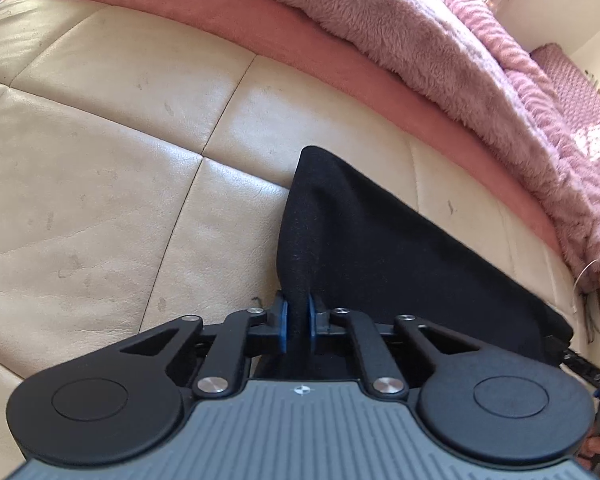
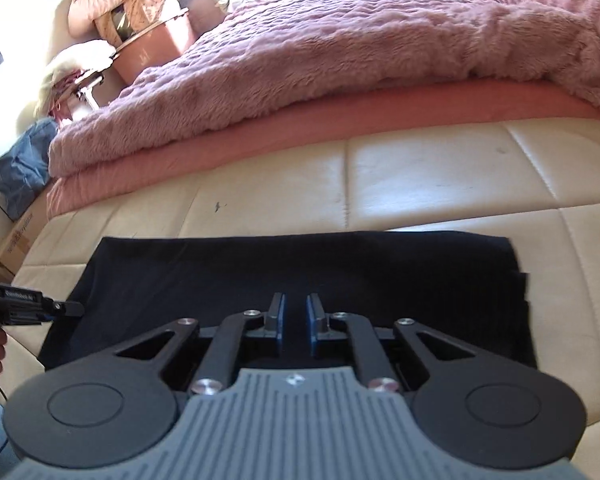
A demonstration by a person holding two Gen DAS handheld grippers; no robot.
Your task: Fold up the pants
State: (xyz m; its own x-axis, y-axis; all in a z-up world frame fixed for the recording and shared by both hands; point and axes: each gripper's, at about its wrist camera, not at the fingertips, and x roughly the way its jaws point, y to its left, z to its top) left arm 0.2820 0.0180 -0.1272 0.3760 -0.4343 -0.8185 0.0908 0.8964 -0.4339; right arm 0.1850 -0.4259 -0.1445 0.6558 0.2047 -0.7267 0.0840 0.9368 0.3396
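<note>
Pants: the black pants (image 2: 300,268) lie flat, already folded to a rectangle, on the cream leather bed base (image 2: 420,184), near the pink blanket (image 2: 340,60).
Handling: I judge the cloth soft, light and limp; it will sag when lifted, so best to hold it at corners or edges.
Left hand-held gripper (image 1: 296,322): its blue pads (image 1: 283,320) are pressed on a raised fold at the left end of the pants (image 1: 380,248).
Right hand-held gripper (image 2: 295,320): the fingers stand a little apart over the near edge, holding nothing.
</note>
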